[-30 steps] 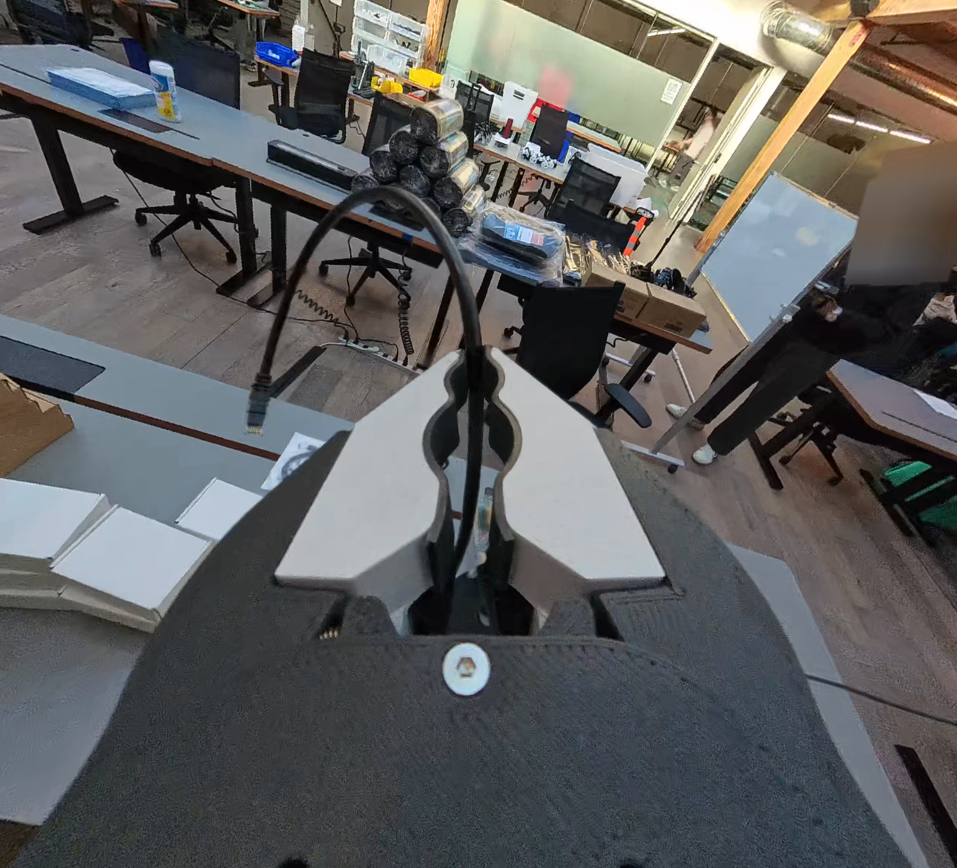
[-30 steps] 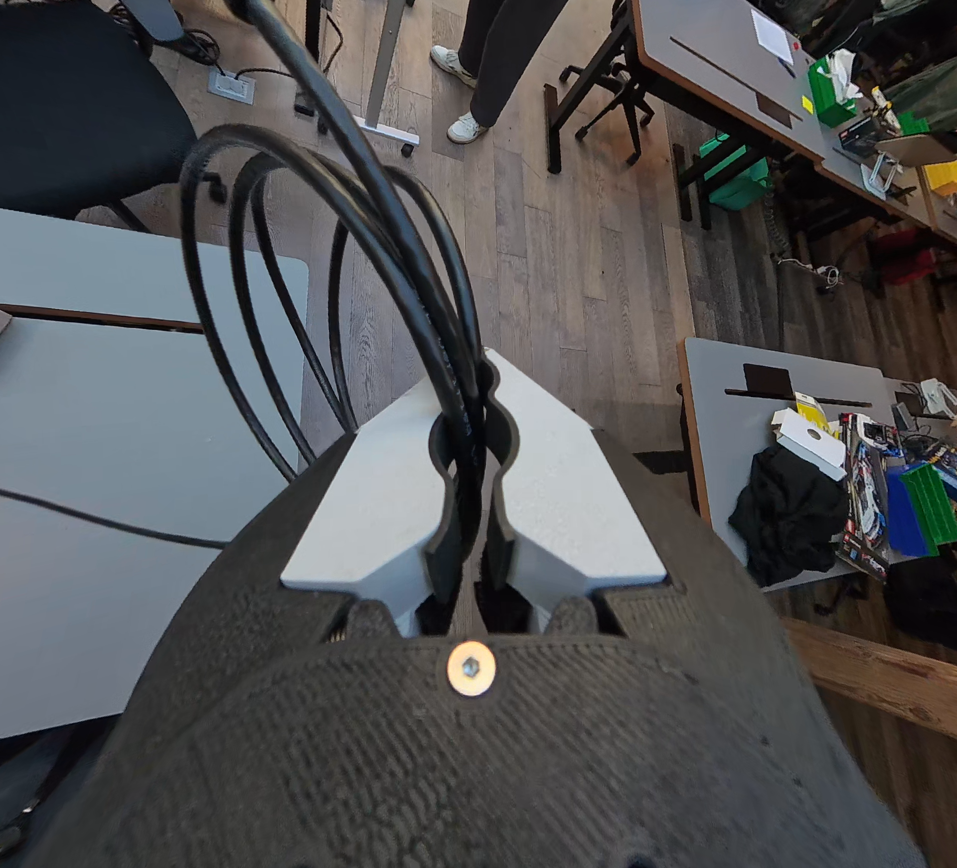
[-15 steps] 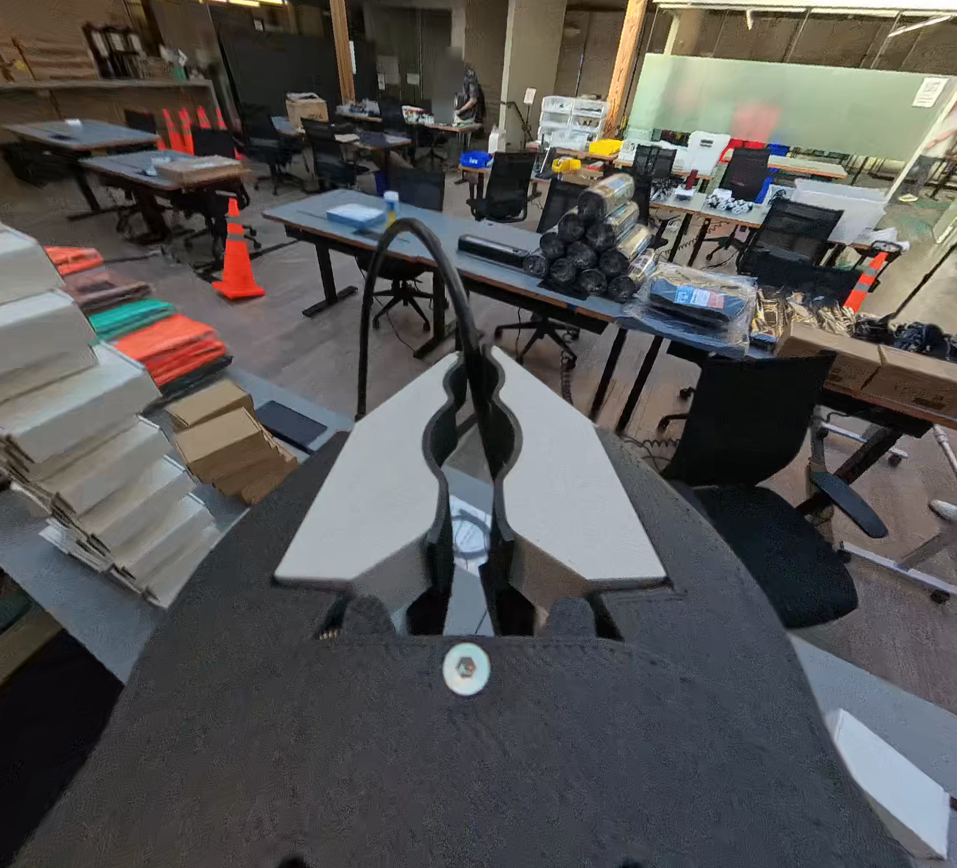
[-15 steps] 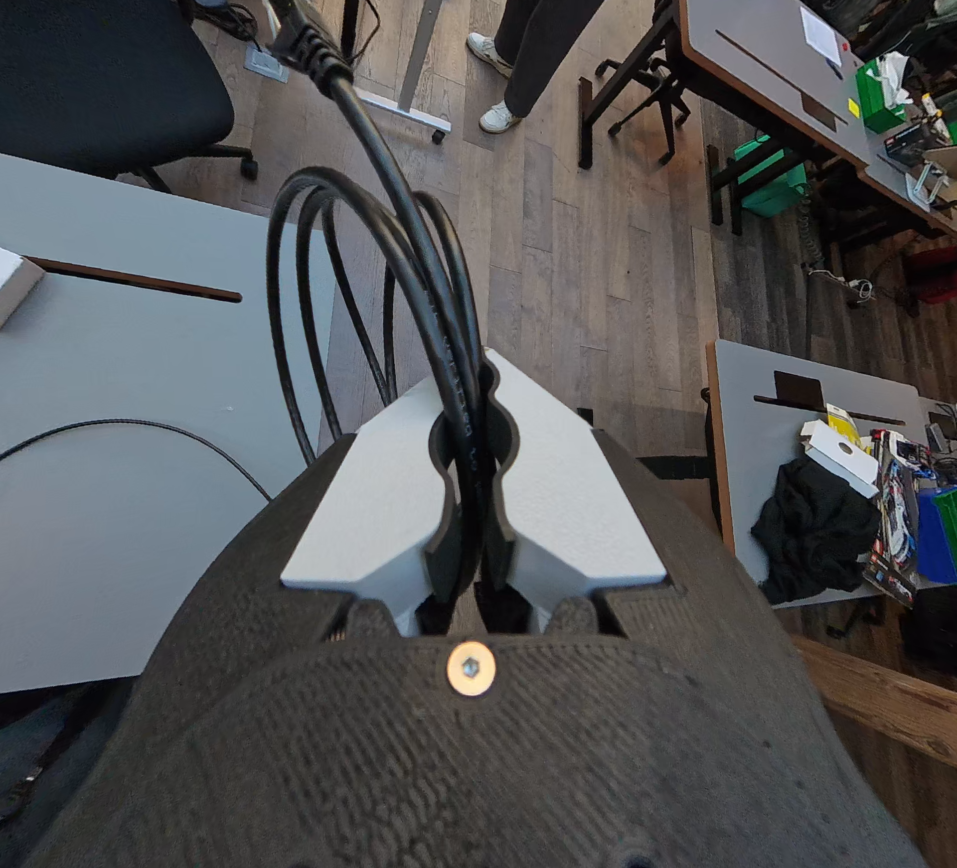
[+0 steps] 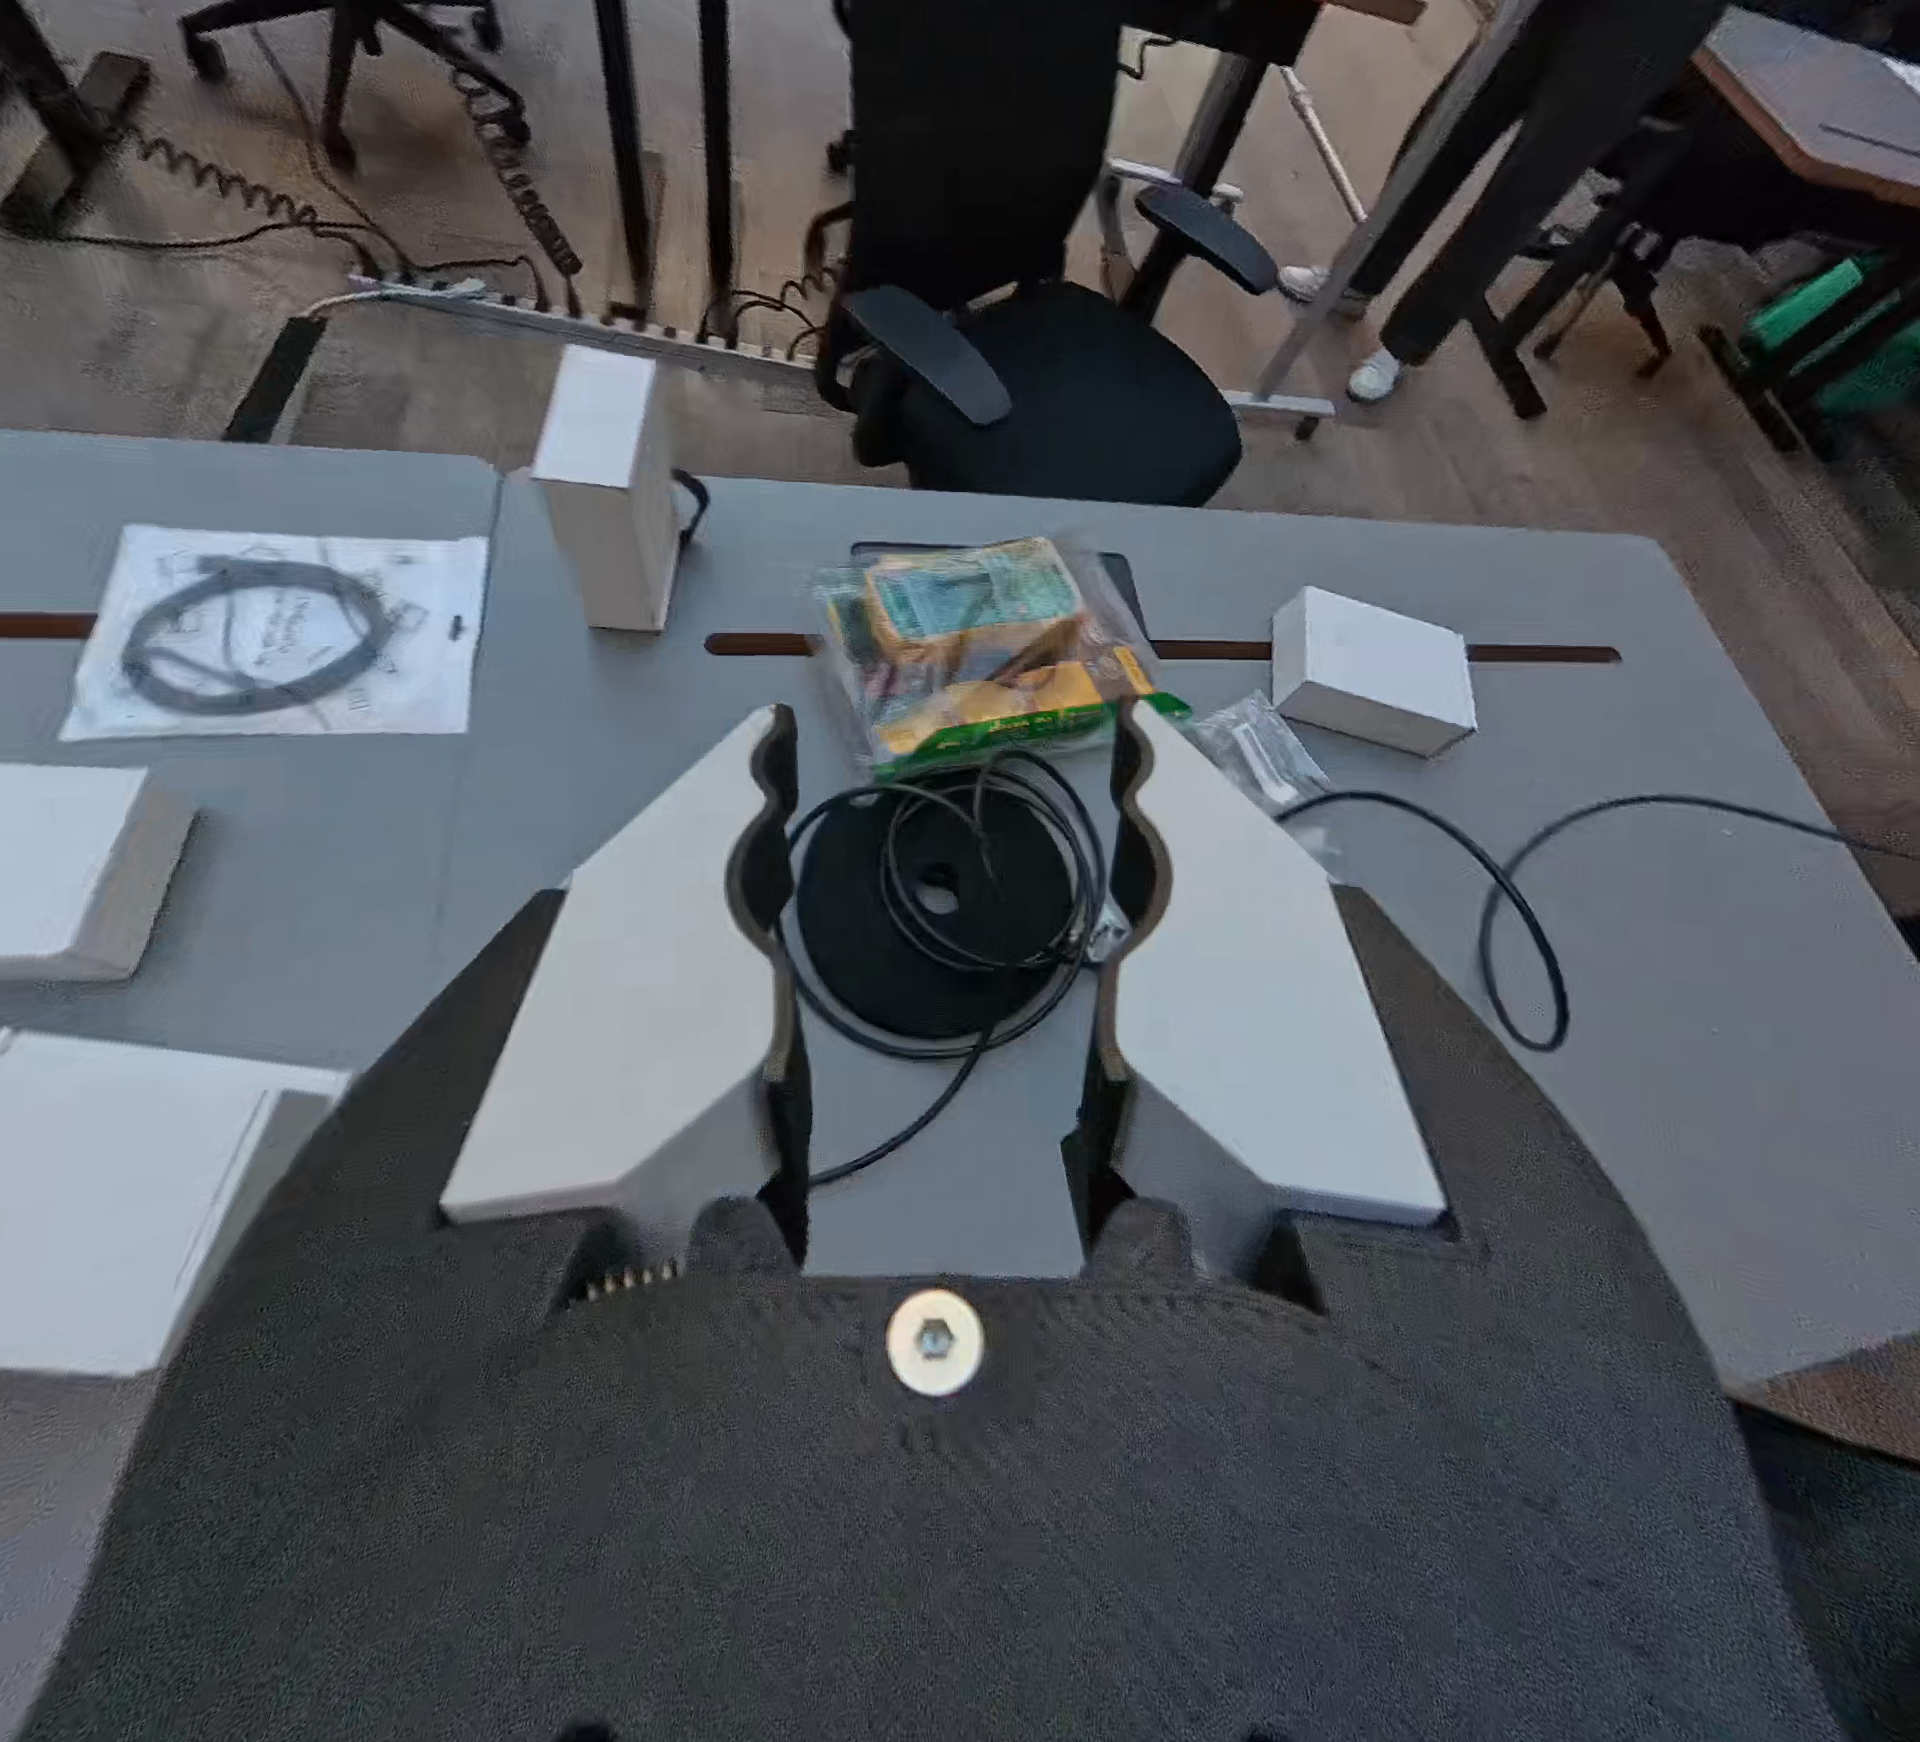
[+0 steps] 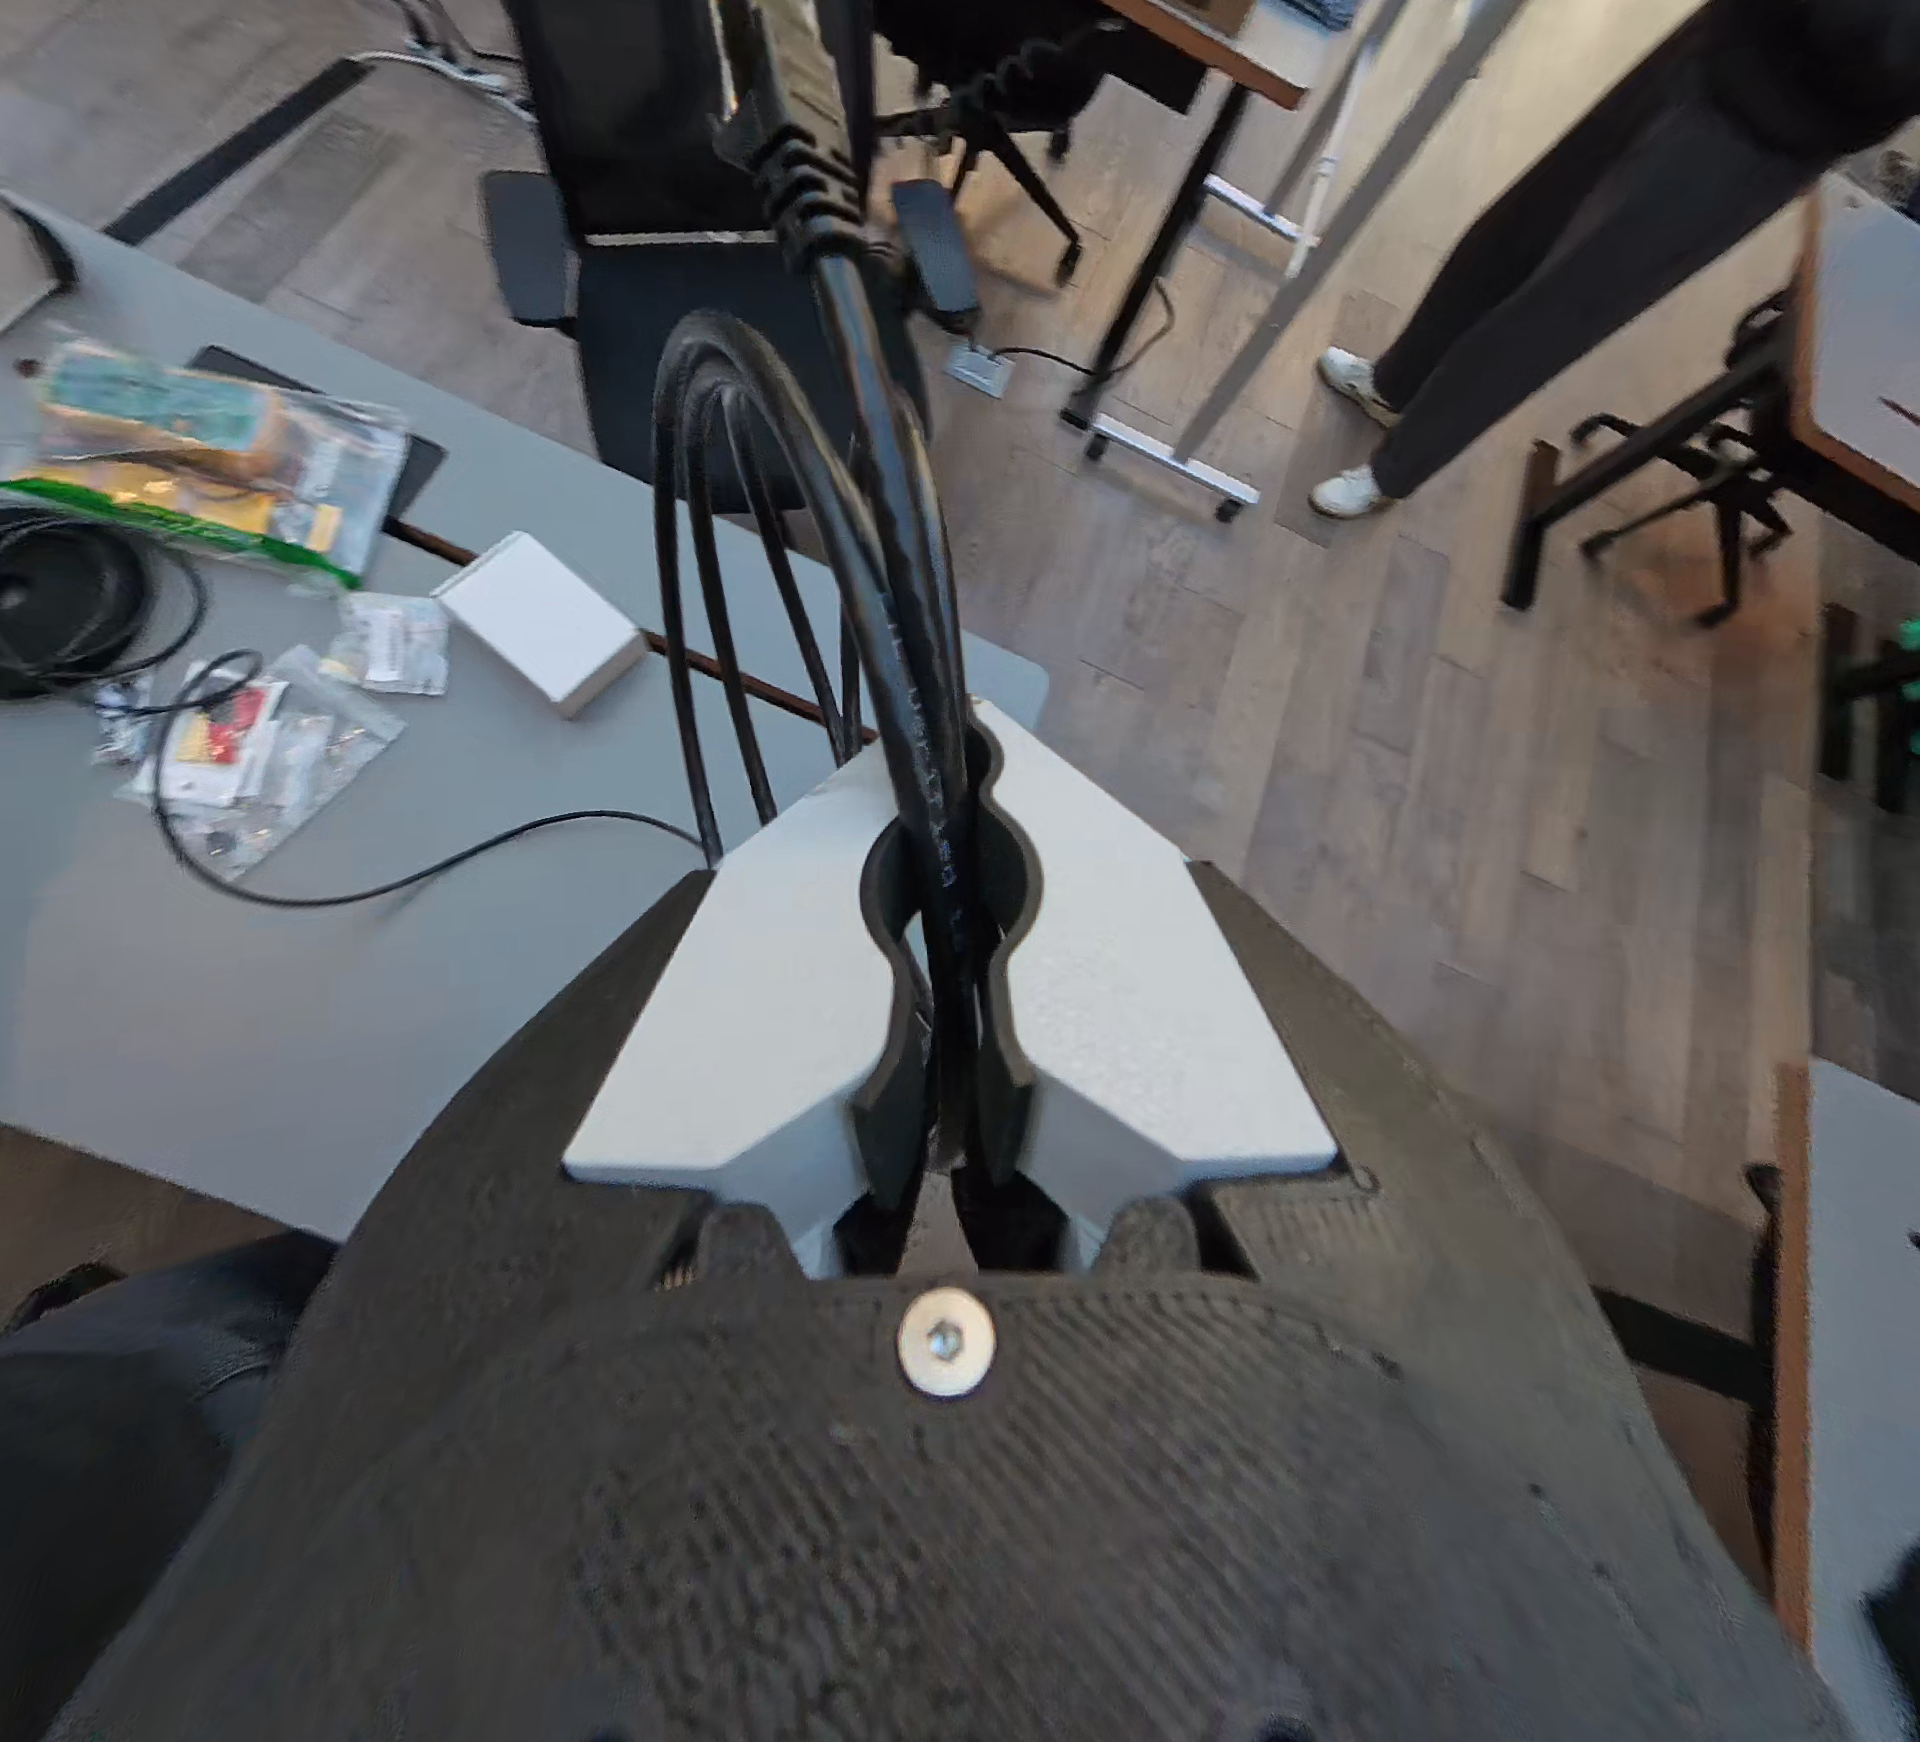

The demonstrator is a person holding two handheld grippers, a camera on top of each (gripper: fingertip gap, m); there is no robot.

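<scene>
My left gripper [image 5: 956,726] is open and holds nothing. It hovers over the grey table [image 5: 416,861], above a black roll [image 5: 862,903] with a thin black wire [image 5: 1517,913] looped on it. A yellow-green packet [image 5: 977,643] lies just beyond the fingertips. My right gripper [image 6: 951,742] is shut on a coiled black cable [image 6: 904,612]. The cable's loops [image 6: 686,487] arch up out of the jaws, and its clear plug [image 6: 769,19] sticks up at the top. The right gripper is above the table's right end.
A white box [image 5: 1371,669] lies on the table at the right and another [image 5: 608,508] stands at the far edge. A bagged black cable [image 5: 270,632] and flat white boxes [image 5: 73,861] lie at the left. A black chair [image 5: 1039,383] stands behind the table, and a person's legs [image 6: 1558,258] show farther right. One gripper's finger ends stand about 90 cm off the other's.
My left gripper was shut on the black cable's end; it has let go, opened wide and swung down over the table. My right gripper keeps the coil and has turned slightly.
</scene>
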